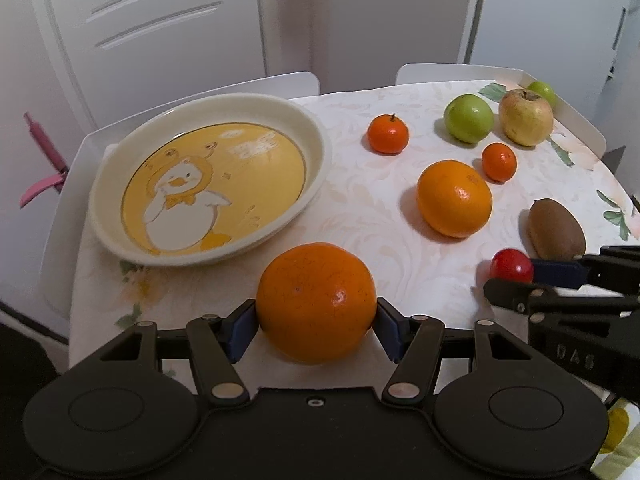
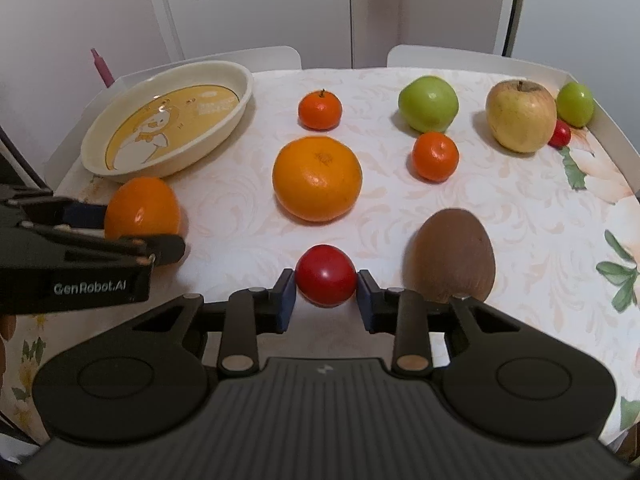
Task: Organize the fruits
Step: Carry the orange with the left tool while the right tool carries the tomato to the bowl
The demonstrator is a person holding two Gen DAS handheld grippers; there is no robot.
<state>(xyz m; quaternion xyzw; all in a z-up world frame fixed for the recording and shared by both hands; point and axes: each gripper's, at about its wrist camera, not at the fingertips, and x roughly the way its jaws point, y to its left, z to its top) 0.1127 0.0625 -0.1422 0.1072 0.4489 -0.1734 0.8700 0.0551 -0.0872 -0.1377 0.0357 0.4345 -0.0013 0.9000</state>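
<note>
A: Orange fruit: the left gripper (image 1: pixel 316 326) is clamping the large orange (image 1: pixel 316 302) between both blue pads, just in front of the duck plate (image 1: pixel 316 136).

B: And the right gripper (image 2: pixel 326 294)?

A: Its pads are pressing on 1 small red fruit (image 2: pixel 326 274), well right of the plate, beside the kiwi (image 2: pixel 450 254). 8 other fruits are lying loose on the tablecloth (image 2: pixel 520 220).

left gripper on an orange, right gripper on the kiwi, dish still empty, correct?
Not quite. The right gripper is shut on the small red fruit, not the kiwi beside it, as the right wrist view shows. Left gripper on an orange, dish empty: correct.
</note>
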